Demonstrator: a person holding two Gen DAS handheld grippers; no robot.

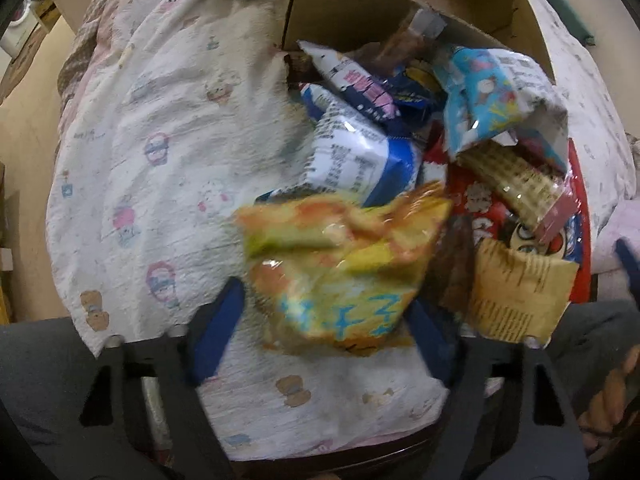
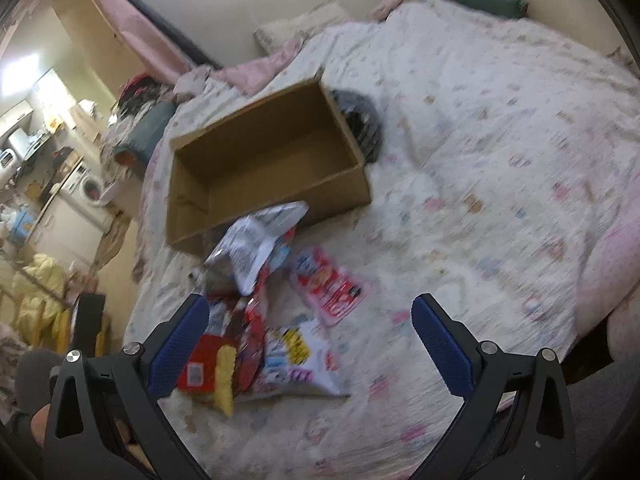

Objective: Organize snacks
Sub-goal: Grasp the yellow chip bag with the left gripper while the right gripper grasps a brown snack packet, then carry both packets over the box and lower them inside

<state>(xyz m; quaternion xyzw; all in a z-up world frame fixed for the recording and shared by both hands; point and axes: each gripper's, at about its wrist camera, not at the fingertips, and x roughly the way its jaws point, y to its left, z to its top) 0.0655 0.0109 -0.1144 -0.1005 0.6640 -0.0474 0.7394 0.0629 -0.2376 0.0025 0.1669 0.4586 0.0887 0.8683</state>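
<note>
A pile of snack packets lies on a patterned bedspread (image 1: 152, 168) in front of an open cardboard box (image 1: 360, 12). In the left wrist view, my left gripper (image 1: 324, 312) is open with its blue fingers on either side of a yellow-orange snack bag (image 1: 340, 264), not clamped on it. Behind it lie a white-blue packet (image 1: 360, 160), a light blue packet (image 1: 488, 96) and a wafer pack (image 1: 516, 184). In the right wrist view, my right gripper (image 2: 312, 340) is open and empty above the pile's near end, over a white packet (image 2: 296, 360). The box (image 2: 264, 152) looks empty inside.
A pink-red packet (image 2: 328, 284) lies apart to the right of the pile. A dark cloth (image 2: 360, 120) sits behind the box. Pillows (image 2: 300, 28) lie at the bed's far end. A cluttered room with a washing machine (image 2: 90, 190) lies to the left.
</note>
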